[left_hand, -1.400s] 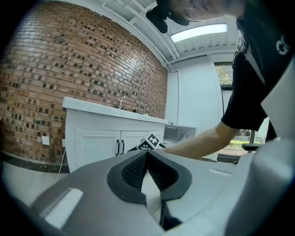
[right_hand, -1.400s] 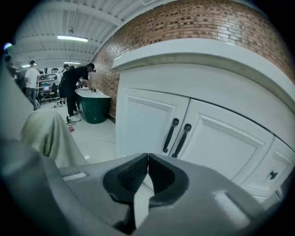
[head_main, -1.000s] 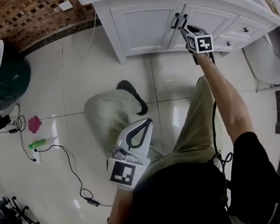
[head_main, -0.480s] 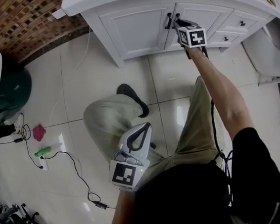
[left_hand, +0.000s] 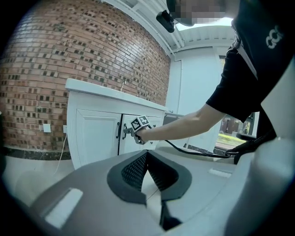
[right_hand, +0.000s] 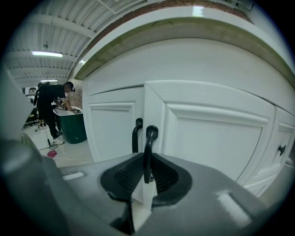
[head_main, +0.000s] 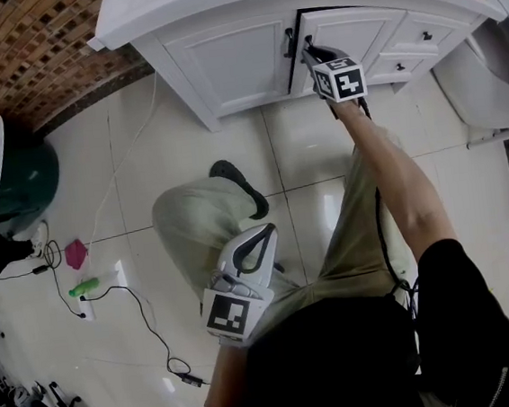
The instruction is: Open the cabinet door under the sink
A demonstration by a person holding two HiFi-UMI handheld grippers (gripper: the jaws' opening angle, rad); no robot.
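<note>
The right gripper (head_main: 310, 52) now clamps the black handle (right_hand: 148, 147), its jaws having just closed, and the cabinet door (head_main: 349, 30) stands ajar

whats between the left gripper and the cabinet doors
The person's bent leg and black shoe, then bare floor tiles; the head view shows it.

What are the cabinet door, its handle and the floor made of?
The cabinet door looks like painted wood or MDF: satin white, moulded panel frame. The handle is likely metal: slim dark bar, smooth with a slight sheen. The floor seems glazed ceramic tile: glossy reflections, thin grout lines.
</note>
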